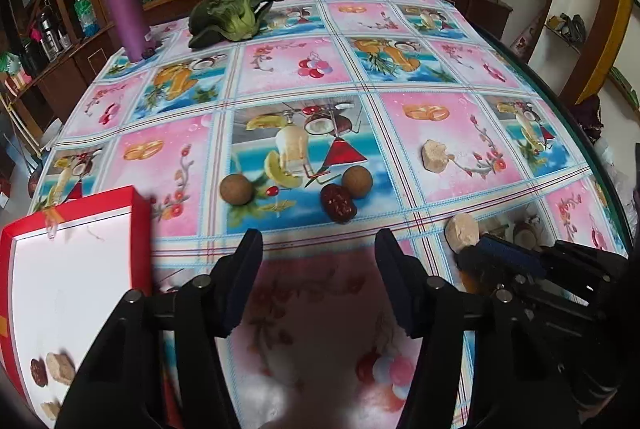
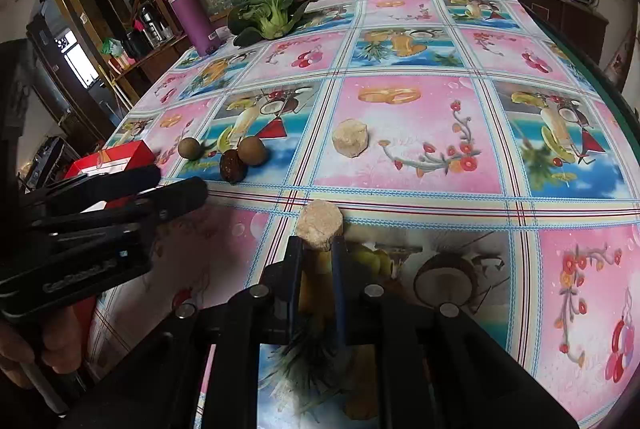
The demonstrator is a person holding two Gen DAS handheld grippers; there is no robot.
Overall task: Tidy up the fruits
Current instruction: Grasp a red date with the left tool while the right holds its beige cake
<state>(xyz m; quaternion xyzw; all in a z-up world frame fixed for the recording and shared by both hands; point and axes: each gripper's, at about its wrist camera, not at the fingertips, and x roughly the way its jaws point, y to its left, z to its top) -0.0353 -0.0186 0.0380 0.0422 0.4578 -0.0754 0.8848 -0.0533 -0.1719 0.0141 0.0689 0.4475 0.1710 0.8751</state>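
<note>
Already, red box (image 1: 138, 217) holds date (image 1: 39, 372), chunks (image 1: 60, 368).

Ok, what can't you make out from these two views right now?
- Red-rimmed white box: the left wrist frame edge and the left gripper cut off its near end; full contents unknown.
- Beige crumbly chunk at the right gripper: the fingers hide its lower part; firm grip unconfirmed.
- Dark red wrinkled date: whether it touches the round brown longan is unclear.

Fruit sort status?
Done: red box holds a date and beige chunks. In hand: right gripper shut on beige chunk; left gripper open, empty. Left: two longans, loose date, far chunk.
</note>
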